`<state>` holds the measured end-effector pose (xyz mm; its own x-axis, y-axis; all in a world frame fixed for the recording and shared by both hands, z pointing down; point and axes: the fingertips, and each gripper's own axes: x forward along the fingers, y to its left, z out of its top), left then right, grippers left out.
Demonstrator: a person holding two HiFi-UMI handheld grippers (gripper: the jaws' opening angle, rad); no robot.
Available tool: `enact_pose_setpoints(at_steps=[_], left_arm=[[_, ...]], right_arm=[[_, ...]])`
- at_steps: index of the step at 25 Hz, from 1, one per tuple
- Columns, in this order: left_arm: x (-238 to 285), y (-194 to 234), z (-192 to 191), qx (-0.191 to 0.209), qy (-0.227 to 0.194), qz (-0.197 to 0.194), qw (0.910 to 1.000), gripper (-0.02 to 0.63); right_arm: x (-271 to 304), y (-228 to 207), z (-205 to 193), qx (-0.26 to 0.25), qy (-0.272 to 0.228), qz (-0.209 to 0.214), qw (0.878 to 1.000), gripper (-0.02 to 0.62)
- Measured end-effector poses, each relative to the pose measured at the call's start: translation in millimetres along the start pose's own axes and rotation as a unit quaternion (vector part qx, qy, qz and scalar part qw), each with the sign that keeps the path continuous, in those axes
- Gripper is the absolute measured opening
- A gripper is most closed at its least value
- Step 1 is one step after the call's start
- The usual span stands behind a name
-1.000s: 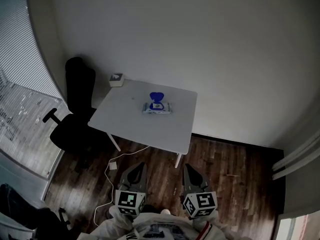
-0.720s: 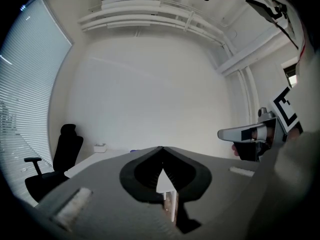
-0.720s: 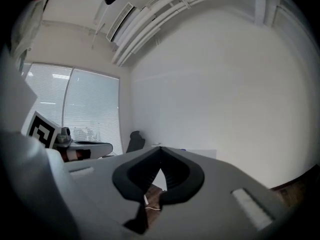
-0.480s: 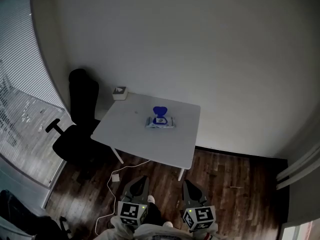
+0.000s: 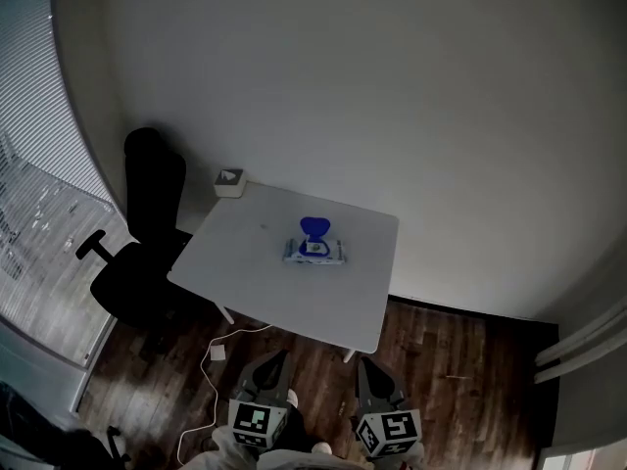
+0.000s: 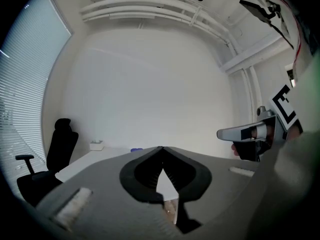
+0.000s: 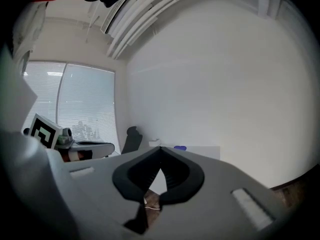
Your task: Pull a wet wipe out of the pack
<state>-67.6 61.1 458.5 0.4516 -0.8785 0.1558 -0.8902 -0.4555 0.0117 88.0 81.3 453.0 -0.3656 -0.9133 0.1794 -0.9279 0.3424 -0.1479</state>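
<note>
- The pack of wet wipes (image 5: 313,251) lies flat near the middle of the white table (image 5: 245,262), a little toward the wall side.
- Its blue lid (image 5: 313,227) is flipped up and stands on the far side of the pack.
- Nothing touches the pack – both grippers are well apart from it, low down over the floor on the near side of the table.
- The left gripper (image 5: 277,354) has its jaws pressed together at the tips, with nothing between them.
- The right gripper (image 5: 363,363) is pressed together too and holds nothing.
- Both grippers point toward the table, side by side, each with a cube of black and white squares at its back end.
- A small white box (image 5: 229,182) sits on the far left corner of the table.
- A black office chair (image 5: 137,253) stands just beside the table's left edge.
- A white cable (image 5: 209,385) curls over the dark wood floor (image 5: 460,390) – it runs from under the table toward the person.
- Window blinds (image 5: 39,204) cover the left side of the room, and a plain wall (image 5: 392,96) is behind the table.
</note>
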Motion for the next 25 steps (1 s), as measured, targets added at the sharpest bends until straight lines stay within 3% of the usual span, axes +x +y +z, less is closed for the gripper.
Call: enact_pose_setpoints(at_steps=[7, 14, 25], left_arm=[[48.3, 44.2, 9.4, -0.001, -0.004, -0.013, 0.9999, 0.003], [85.4, 100.8, 15.0, -0.004, 0.001, 0.002, 1.0000, 0.003], [126.2, 154.9, 14.8, -0.021, 0.010, -0.040, 0.9989, 0.003]], right_arm=[[64.5, -7.5, 10.8, -0.013, 0.002, -0.018, 1.000, 0.006], [120.9, -7.0, 30.6, -0.021, -0.005, -0.034, 0.999, 0.006], [175.7, 1.1, 44.3, -0.018, 0.006, -0.080, 0.997, 0.006]])
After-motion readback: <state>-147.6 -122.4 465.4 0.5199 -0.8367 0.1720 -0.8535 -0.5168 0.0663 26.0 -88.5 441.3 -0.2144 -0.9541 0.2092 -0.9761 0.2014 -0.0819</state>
